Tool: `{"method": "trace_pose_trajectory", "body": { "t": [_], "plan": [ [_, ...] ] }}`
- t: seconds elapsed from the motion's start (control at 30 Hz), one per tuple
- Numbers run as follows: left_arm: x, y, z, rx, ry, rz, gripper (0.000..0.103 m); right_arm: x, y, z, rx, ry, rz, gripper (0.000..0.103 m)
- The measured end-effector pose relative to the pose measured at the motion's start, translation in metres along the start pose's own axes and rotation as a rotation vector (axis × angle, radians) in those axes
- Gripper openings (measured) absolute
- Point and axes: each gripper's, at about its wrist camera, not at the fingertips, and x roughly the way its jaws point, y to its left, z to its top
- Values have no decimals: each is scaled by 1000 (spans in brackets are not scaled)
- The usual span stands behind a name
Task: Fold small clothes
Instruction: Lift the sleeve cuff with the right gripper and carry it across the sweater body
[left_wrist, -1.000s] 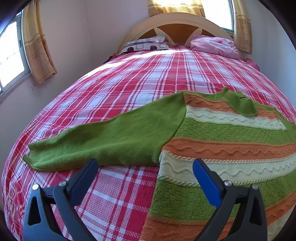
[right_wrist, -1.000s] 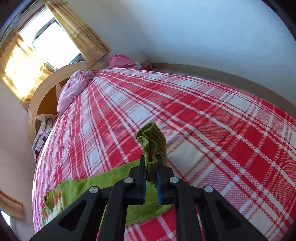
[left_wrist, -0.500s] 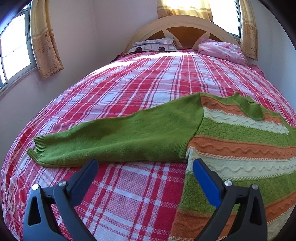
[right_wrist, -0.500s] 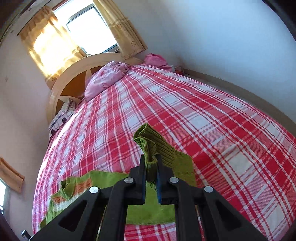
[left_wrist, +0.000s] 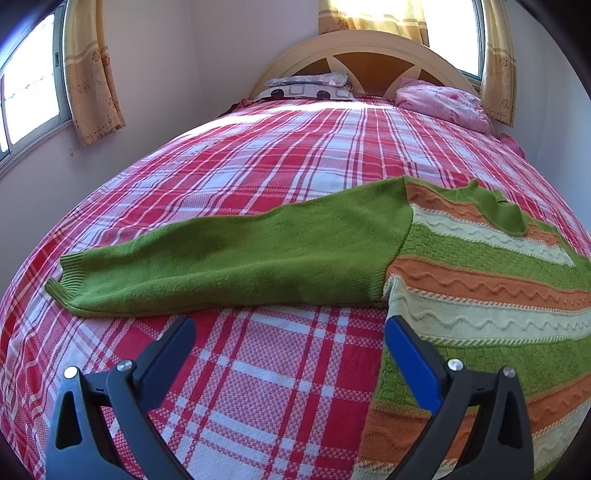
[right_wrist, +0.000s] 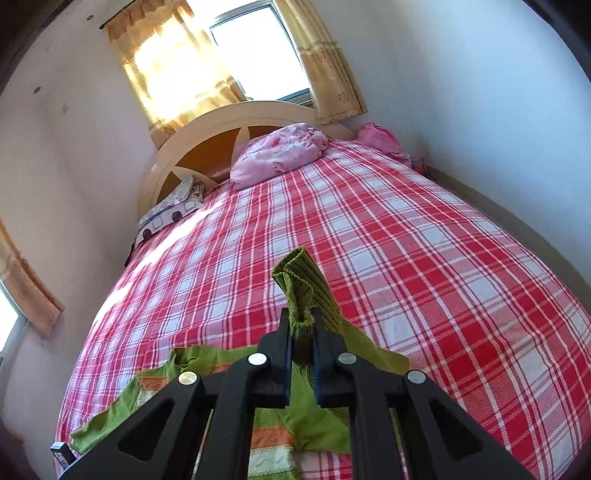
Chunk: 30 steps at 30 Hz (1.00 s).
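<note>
On the far left, through the left wrist camera, I am seeing a window curtain (left_wrist: 92, 74) hanging beside the bed (left_wrist: 258, 155), which is carrying a red and white checked cover. The sweater's left sleeve (left_wrist: 229, 258), plain green, is lying flat across the cover with its ribbed cuff (left_wrist: 64, 284) pointing toward the left edge of the bed. The left gripper (left_wrist: 290, 332) is hovering just in front of that sleeve; its fingers (left_wrist: 173, 347) are standing wide apart and are gripping nothing, with bare cover between them. Further right, the sweater (left_wrist: 480, 280), striped green, orange and cream, is lying spread on the bed, its neckline toward the headboard (left_wrist: 362, 44). A patterned pillow (left_wrist: 310, 88) and a pink bundle (left_wrist: 443, 105) are resting at the head.

Through the right wrist camera, I am seeing the right gripper (right_wrist: 300, 325) raised above the bed. Its fingers (right_wrist: 284, 343) are pressing nearly together on the right cuff (right_wrist: 303, 284), whose ribbed end is standing up beyond the tips. The green sleeve is trailing down from the grip to the sweater body below.
</note>
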Motion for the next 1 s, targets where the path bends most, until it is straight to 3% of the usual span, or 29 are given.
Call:
{"method": "trace_pose_trajectory", "body": {
  "t": [0.3, 0.7, 0.9, 1.0],
  "plan": [
    [2, 1, -5, -5, -10, -25, 103, 5, 85, 9, -121, -8, 88, 8],
    [4, 8, -8, -46, -4, -61, 103, 23, 193, -11, -271, 33, 216, 8],
    [4, 12, -9, -63, 1, -71, 103, 47, 249, -47, -348, 87, 288, 8],
    [4, 12, -9, -64, 3, -71, 103, 70, 272, -82, -380, 149, 313, 8]
  ]
}}
